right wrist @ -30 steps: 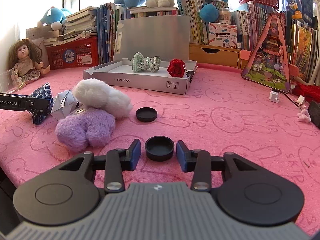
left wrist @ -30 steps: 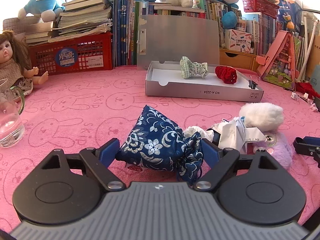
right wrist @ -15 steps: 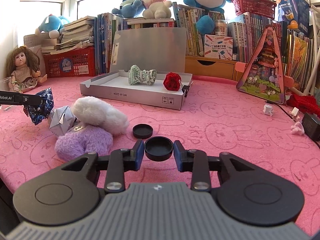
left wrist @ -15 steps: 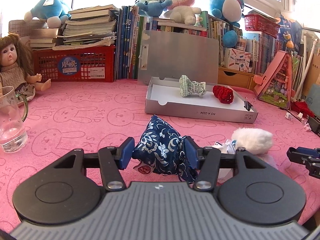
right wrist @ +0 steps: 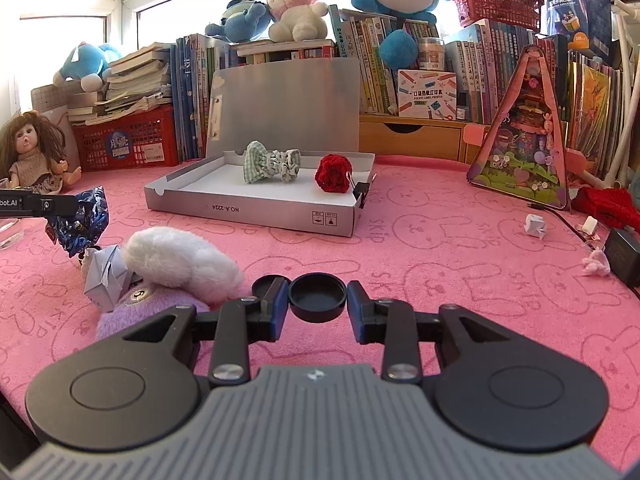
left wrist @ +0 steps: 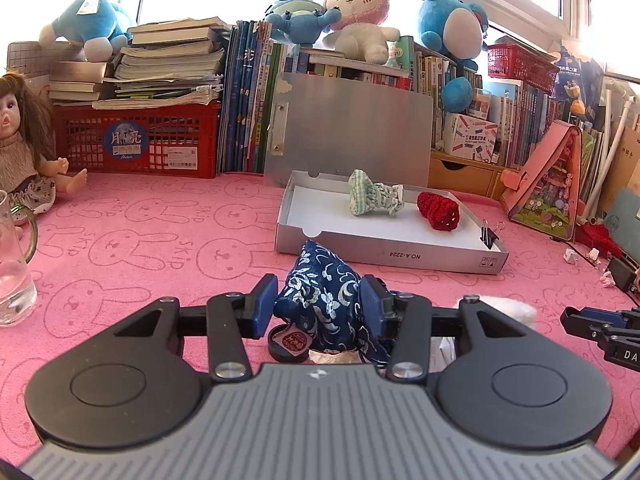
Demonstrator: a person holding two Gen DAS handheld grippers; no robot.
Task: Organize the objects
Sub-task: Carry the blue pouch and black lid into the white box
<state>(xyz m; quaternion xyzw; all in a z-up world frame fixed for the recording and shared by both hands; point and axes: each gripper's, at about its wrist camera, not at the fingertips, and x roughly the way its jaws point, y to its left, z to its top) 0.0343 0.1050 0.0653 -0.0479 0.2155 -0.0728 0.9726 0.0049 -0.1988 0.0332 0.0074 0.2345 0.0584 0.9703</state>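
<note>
My left gripper (left wrist: 318, 310) is shut on a dark blue floral pouch (left wrist: 324, 300) and holds it above the pink cloth, in front of the open silver box (left wrist: 384, 242). The pouch (right wrist: 80, 220) also shows at the left of the right wrist view. The box holds a green checked fabric piece (left wrist: 374, 198) and a red knitted ball (left wrist: 438, 212). My right gripper (right wrist: 318, 300) is shut on a round black lid (right wrist: 317, 295), lifted off the cloth. A second black lid (right wrist: 266, 285) lies just behind its left finger.
A white fluffy toy (right wrist: 180, 260), a purple fluffy toy (right wrist: 140, 312) and a folded paper box (right wrist: 104, 276) lie left of my right gripper. A glass jug (left wrist: 14, 272) and a doll (left wrist: 24, 160) stand far left. Books, a red crate (left wrist: 136, 144) and plush toys line the back.
My left gripper closed on the blue pouch and lifted it toward the silver box. My right gripper closed on the black lid and raised it off the cloth.
</note>
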